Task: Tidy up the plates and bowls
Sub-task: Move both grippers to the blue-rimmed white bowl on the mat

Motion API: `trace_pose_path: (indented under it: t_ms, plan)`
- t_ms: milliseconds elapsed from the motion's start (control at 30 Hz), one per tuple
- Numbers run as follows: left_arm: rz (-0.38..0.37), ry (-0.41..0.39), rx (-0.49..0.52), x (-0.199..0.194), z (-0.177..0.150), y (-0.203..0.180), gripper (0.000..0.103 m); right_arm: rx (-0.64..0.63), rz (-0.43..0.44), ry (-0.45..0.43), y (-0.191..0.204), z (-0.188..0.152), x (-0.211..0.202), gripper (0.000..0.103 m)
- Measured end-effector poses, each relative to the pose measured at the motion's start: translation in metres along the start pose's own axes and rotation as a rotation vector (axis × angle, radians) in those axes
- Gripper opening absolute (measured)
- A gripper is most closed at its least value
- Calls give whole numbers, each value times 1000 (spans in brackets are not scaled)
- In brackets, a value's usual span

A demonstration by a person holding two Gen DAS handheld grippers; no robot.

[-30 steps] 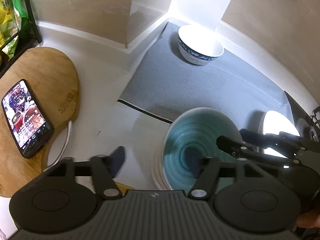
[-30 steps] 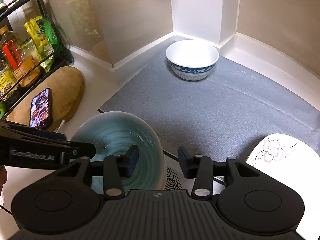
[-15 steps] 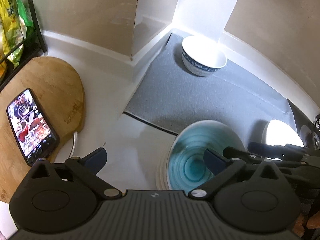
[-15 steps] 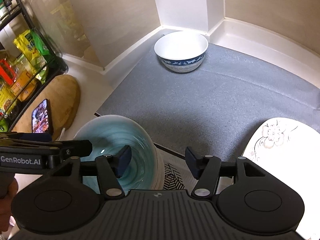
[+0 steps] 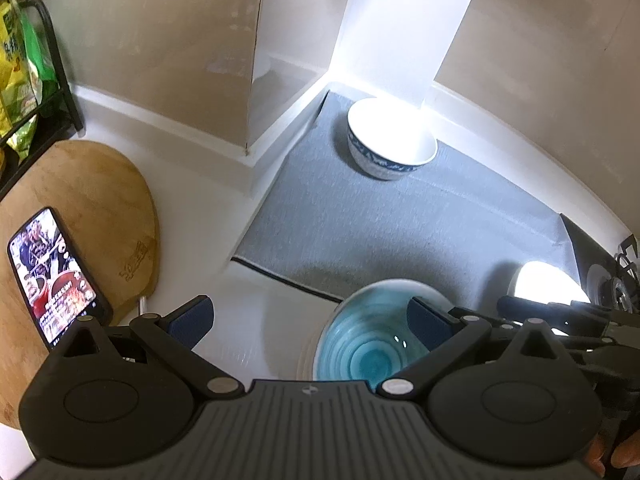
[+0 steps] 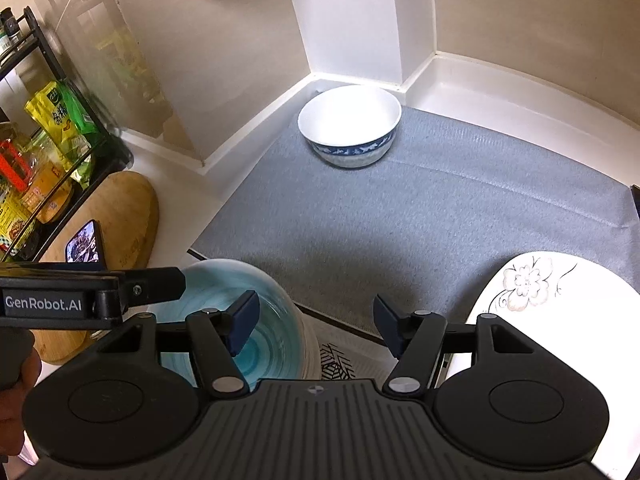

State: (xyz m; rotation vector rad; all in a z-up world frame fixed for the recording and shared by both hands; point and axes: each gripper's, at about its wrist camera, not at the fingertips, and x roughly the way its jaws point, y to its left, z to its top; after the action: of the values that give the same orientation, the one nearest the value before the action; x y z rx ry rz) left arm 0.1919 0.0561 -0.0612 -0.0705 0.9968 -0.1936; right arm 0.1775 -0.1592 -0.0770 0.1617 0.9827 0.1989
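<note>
White kitchen counter corner with grey mat [image 6: 420,216], left gripper [image 5: 310,318] spread wide with nothing between its jaws, right gripper [image 6: 316,322] jaws just opened and parted over teal bowl [image 6: 276,344] rim without pressing, white-and-blue bowl [image 6: 350,130] well ahead of both jaws, floral plate [image 6: 532,300] right of right jaws.

A teal bowl [image 6: 256,320] ringed in darker blue swirls at the edge of the grey mat [image 6: 420,220], a white bowl [image 6: 350,126] banded in blue patterning at the mat's far corner, a white plate [image 6: 552,320] with a pale flower on its near side.
</note>
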Motion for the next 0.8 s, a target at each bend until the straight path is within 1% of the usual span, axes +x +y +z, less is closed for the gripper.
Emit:
trace_pose_path:
  t_ms: [200,333,800]
  plan:
    - [-3,-29,10,-1,12,-6,103,-5,10,-23,-2,6,-3,68]
    - [-7,-41,18,0,20,-11,103,4,-2,-43,-10,13,-5,68]
    - [-9,-44,46,17,48,-31,103,44,-40,-67,-38,32,1,68]
